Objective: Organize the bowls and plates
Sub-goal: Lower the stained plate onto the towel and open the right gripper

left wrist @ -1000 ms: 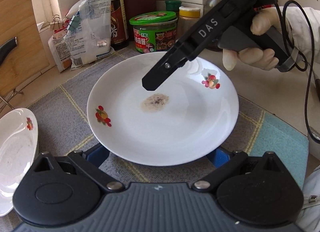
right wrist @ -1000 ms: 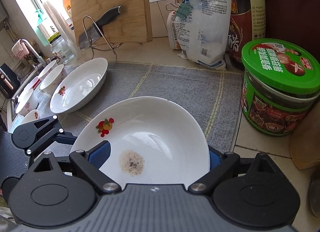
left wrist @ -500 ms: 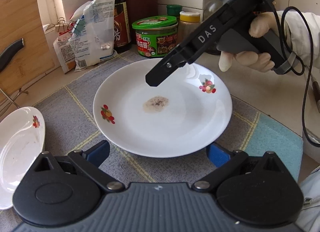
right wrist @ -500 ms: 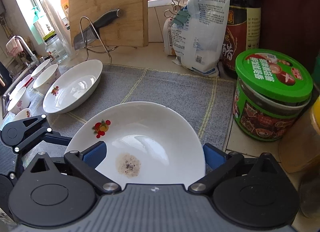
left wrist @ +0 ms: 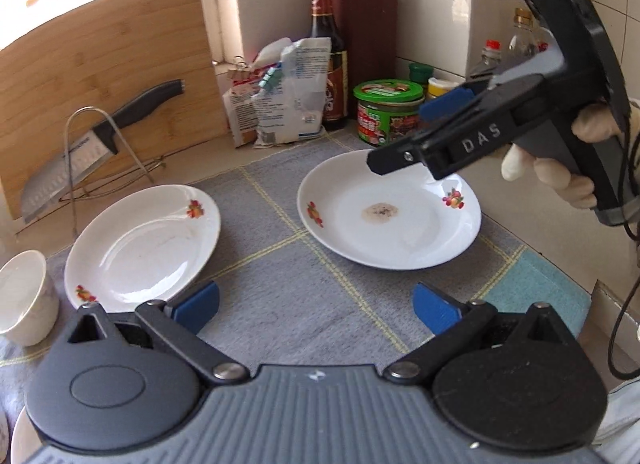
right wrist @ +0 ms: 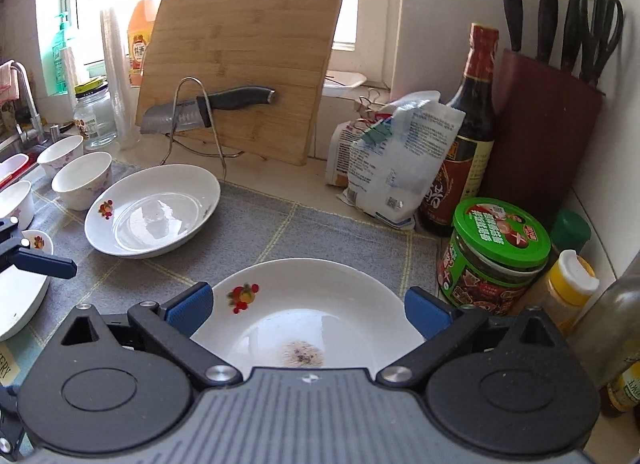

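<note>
The stained plate [left wrist: 390,209] sits flat on the grey checked mat [left wrist: 304,284], a brownish speckled smear at its centre and little fruit motifs on its rim. Nobody has hold of it. The right gripper [right wrist: 308,310] hangs just above its near edge, jaws spread to their widest, blue pads on either side of the rim and clear of it; those jaws have just been opening, and only the plate below shows in the gap. From the left wrist view that same right gripper [left wrist: 404,139] hovers over the plate's far side, held by a gloved hand [left wrist: 560,159] with a black cable trailing off it.

The left gripper [left wrist: 316,306] is wide open too, with only bare mat between its pads. Left of the stained plate, well apart from it, lies a second plate [left wrist: 142,248], clean-looking and with the same fruit print. Further left, small white bowls [right wrist: 82,179] cluster at the mat's edge, near a tap.

Behind the mat, on the table [left wrist: 200,159], a wooden cutting board [right wrist: 244,63] leans upright with a cleaver [right wrist: 208,107] in a wire rack before it. To the right stand clipped bags [right wrist: 394,167], a dark sauce bottle [right wrist: 468,143], a green-lidded jar [right wrist: 494,252] and a knife block [right wrist: 548,131] in the corner.
</note>
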